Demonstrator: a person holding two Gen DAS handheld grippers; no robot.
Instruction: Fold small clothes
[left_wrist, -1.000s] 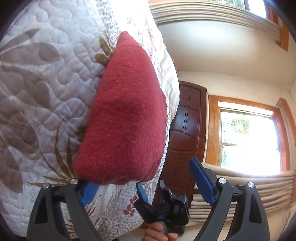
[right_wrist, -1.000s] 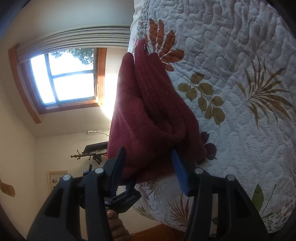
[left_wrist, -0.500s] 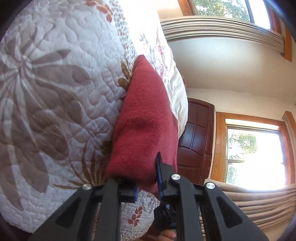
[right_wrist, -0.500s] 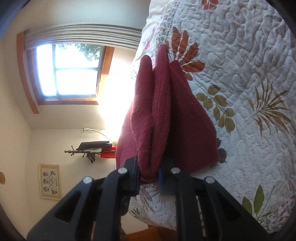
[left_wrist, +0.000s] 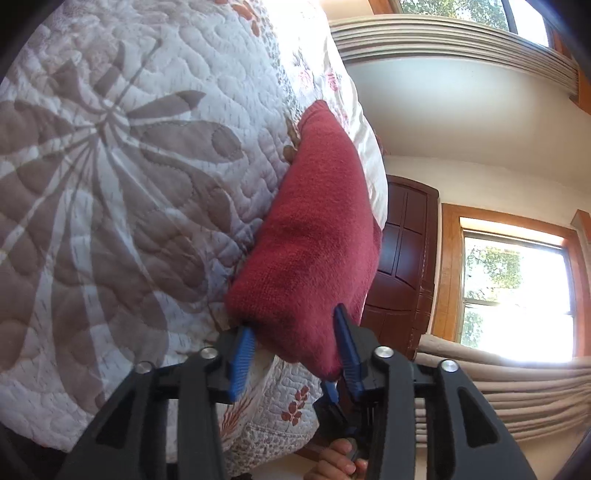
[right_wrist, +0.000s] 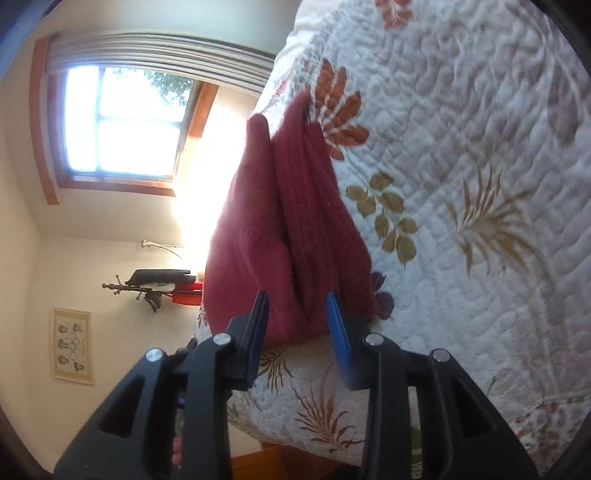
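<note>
Left hand-held gripper (left_wrist: 291, 354): jaws part-open, blue pads flanking the near end of the red garment (left_wrist: 317, 240), not visibly clamped. Right hand-held gripper (right_wrist: 297, 325): likewise part-open astride the opposite end, layered folds showing. Garment lies folded on the quilted bed (left_wrist: 110, 184) near its edge, long axis running straight away from each gripper. Both equally near. Window (right_wrist: 125, 129) beyond.

The folded garment (left_wrist: 317, 236) is showing a solid dark red, the quilt (right_wrist: 480, 155) beneath is showing white with taupe, rust and olive leaf motifs, and both grippers, left (left_wrist: 295, 354) and right (right_wrist: 299, 328), are showing black frames with blue pads.
</note>
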